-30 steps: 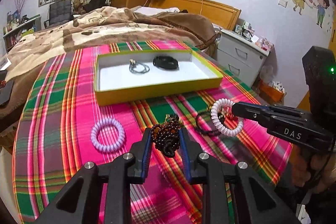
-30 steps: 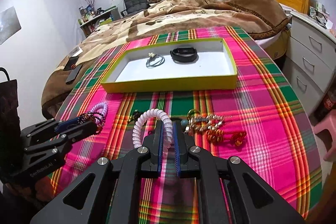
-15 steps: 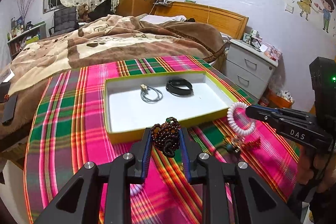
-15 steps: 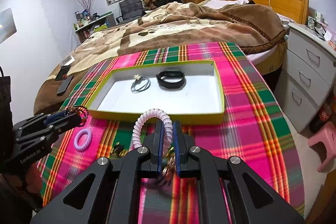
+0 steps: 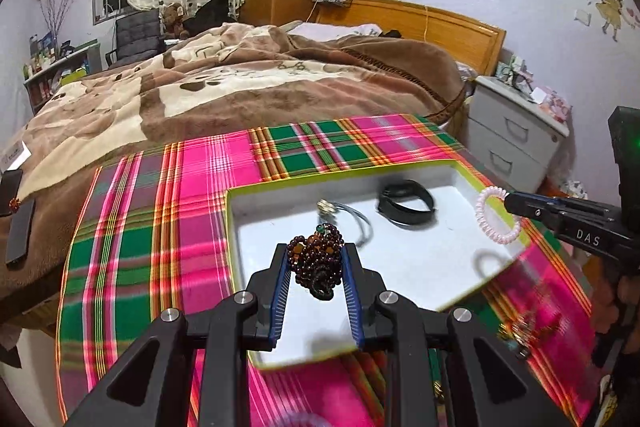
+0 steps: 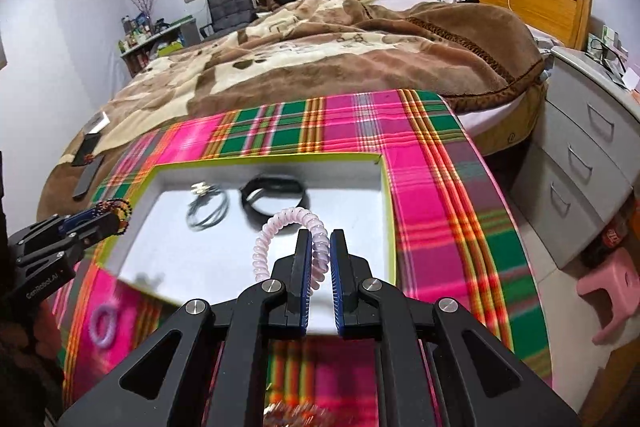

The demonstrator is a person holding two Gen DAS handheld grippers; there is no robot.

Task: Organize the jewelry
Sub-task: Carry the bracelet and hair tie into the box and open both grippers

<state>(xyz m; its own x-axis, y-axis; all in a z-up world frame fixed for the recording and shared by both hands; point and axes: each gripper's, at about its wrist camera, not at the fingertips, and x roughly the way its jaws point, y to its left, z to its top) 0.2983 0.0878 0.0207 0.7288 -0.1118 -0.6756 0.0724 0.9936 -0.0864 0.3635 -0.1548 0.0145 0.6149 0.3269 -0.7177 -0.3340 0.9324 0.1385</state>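
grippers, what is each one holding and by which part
Left gripper clamps a bunched dark beaded bracelet across its sides; right gripper pinches one side of the pink spiral hair tie loop.

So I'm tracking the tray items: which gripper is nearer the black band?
Right. The right gripper, holding the pink coil tie, hangs just short of the black band; the left gripper sits further off, beyond the wire ring.
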